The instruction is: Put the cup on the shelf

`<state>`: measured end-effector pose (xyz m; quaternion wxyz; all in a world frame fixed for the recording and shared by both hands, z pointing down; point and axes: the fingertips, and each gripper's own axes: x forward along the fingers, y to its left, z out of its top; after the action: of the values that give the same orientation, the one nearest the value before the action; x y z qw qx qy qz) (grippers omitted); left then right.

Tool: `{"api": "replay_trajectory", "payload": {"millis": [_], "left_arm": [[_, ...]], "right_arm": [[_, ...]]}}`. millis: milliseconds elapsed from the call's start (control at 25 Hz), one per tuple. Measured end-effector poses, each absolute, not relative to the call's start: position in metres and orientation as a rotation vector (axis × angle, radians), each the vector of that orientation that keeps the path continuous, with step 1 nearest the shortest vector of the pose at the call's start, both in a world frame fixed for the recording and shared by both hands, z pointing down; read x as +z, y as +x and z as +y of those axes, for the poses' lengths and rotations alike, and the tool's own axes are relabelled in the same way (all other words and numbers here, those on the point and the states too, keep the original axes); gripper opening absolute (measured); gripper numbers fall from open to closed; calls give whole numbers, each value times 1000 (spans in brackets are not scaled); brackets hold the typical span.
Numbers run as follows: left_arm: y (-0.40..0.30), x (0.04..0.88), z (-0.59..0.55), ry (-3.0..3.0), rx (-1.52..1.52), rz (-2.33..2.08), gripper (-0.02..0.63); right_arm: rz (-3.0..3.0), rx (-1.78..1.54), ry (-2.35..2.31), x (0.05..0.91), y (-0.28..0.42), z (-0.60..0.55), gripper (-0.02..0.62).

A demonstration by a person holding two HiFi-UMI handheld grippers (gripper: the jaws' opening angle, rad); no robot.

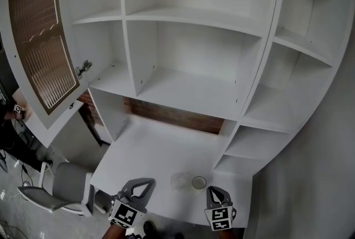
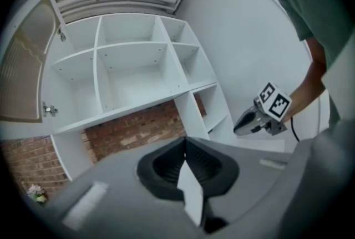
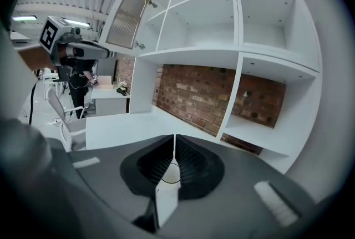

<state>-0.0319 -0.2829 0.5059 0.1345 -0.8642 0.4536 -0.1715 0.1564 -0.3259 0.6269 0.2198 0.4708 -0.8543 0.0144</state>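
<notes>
A small white cup [image 1: 198,182] stands upright on the white desk top [image 1: 161,149], near its front right. My right gripper [image 1: 212,191] hovers just to the right of the cup and a little nearer to me, its jaws drawn together with nothing between them. In the right gripper view, part of the cup [image 3: 171,175] shows as a pale round shape below the jaws. My left gripper [image 1: 147,182] is held at the desk's front edge, left of the cup, also shut and empty. The shelf unit [image 1: 188,88] rises behind the desk with bare white compartments.
A cabinet door [image 1: 41,38] with a ribbed brown panel hangs open at the upper left. Bare brick [image 1: 172,116] shows behind the desk's back edge. A grey chair [image 1: 61,185] stands left of the desk. Narrow side shelves [image 1: 266,121] line the right.
</notes>
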Motion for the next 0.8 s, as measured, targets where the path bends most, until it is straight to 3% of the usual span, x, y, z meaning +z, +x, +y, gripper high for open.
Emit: {"api": "replay_trajectory", "payload": {"millis": [800], "left_arm": [[-63, 559, -311, -2582, -567, 1320, 3]], "right_arm": [[-2098, 466, 1271, 834, 139, -355, 122]]}}
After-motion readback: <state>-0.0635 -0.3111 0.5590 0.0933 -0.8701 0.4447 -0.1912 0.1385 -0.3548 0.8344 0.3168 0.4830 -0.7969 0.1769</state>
